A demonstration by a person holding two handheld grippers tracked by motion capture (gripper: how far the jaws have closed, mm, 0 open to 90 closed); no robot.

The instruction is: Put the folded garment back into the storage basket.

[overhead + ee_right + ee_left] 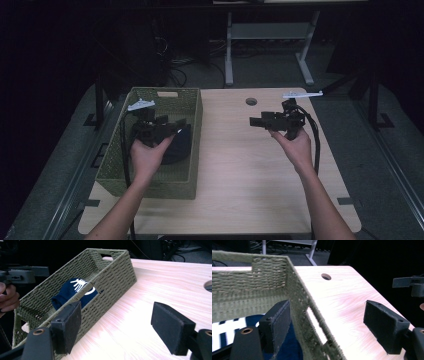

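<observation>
Left gripper (pixel 172 125) hangs over the green woven rectangular basket (pixel 116 165), jaws spread wide and empty; in the left gripper view they straddle the basket's right wall, one jaw inside, one out over the light wood table (pixel 240 170). Right gripper (pixel 257 121) is up over bare tabletop, also wide open, holding nothing. The folded navy cloth with white print (pixel 75 291) lies on the basket floor against that same wall. I read the step as reaching in for the cloth. To do it well I'd shift the left gripper inward so both jaws clear the wall, drop straight down onto the thick fold, and pinch the cloth alone, no weave caught. I'd keep the right one parked well apart, ready to steady the basket rim if it lifts
</observation>
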